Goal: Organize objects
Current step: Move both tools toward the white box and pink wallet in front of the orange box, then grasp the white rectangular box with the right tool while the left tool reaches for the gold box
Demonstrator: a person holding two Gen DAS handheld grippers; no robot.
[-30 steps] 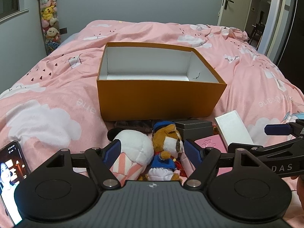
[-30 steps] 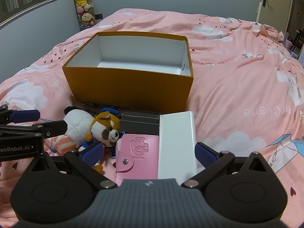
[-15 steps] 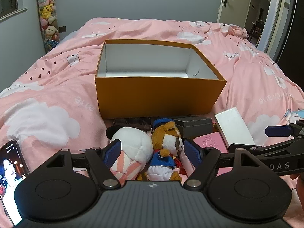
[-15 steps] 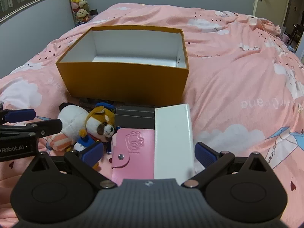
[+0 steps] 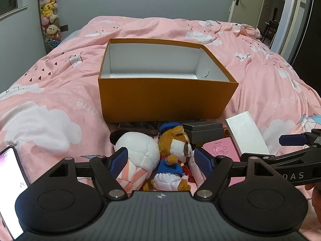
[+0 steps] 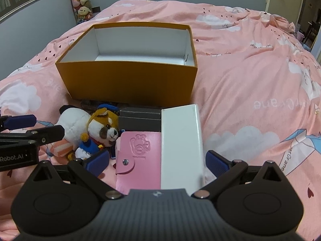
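An open orange box (image 5: pixel 166 100) with a white, empty inside stands on the pink bed. In front of it lie a white plush (image 5: pixel 138 150), a brown dog plush in blue (image 5: pixel 174 146), a grey box (image 5: pixel 202 130), a pink snap wallet (image 5: pixel 218 148) and a long white box (image 5: pixel 246 134). My left gripper (image 5: pixel 161 160) hangs open over the two plush toys, its pads on either side of them. My right gripper (image 6: pixel 157 160) is open above the pink wallet (image 6: pixel 140 156) and white box (image 6: pixel 180 146), with the dog plush (image 6: pixel 104 128) to its left.
A lit phone (image 5: pixel 10 184) lies at the left edge of the bed. A dark flat item (image 5: pixel 138 126) sits against the orange box's front. Stuffed toys (image 5: pixel 48 16) hang on the far wall. A doorway (image 5: pixel 270 10) opens at the back right.
Nothing on the bed has moved and both grippers stay open. The phone's screen has turned brighter.
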